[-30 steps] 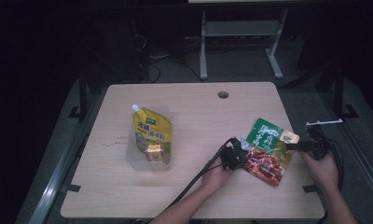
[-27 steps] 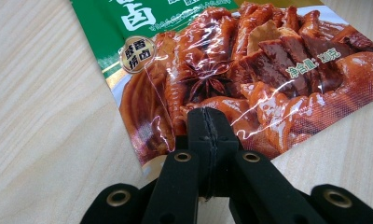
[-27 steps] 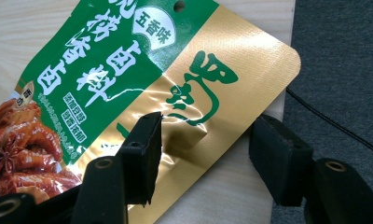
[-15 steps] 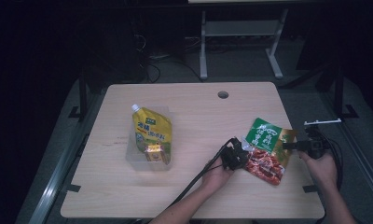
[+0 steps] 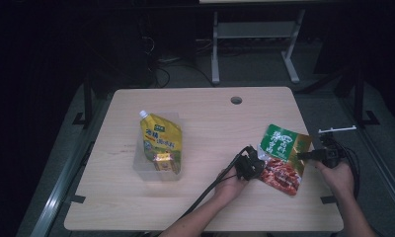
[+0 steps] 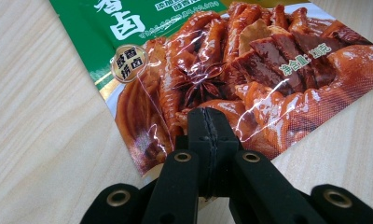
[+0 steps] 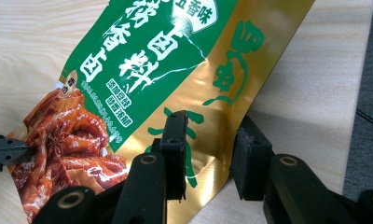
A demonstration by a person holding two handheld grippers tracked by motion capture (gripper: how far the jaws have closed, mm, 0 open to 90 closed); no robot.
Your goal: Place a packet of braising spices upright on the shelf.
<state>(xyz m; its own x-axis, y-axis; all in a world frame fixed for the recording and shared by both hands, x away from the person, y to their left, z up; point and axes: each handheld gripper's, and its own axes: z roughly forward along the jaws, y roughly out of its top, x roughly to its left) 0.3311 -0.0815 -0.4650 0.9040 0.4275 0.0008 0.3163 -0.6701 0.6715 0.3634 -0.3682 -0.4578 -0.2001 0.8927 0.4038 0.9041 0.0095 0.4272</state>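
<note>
One wooden table (image 5: 205, 207) carried two pouches and one clear plastic tray (image 5: 141, 170). The tray sat on the left half of the table, and one yellow spouted pouch (image 5: 161, 140) lay in it, its white cap pointing to the far left. The other pouch, a green and gold seasoning packet (image 5: 280, 155) printed with braised meat, lay flat near the right edge of the table, well apart from the tray.

Two hands worked at that packet, each with one gripper. The left gripper (image 5: 248, 167) was at the packet's near left edge; in the left gripper view its jaws were pressed fully together over the meat-printed edge of the packet (image 6: 250, 70), pinching it. The right gripper (image 5: 309, 155) was at the packet's right side; in the right gripper view its jaws stood apart, straddling the gold corner of the packet (image 7: 208, 93) without clamping it, one jaw over the foil and the other just off its edge.
</note>
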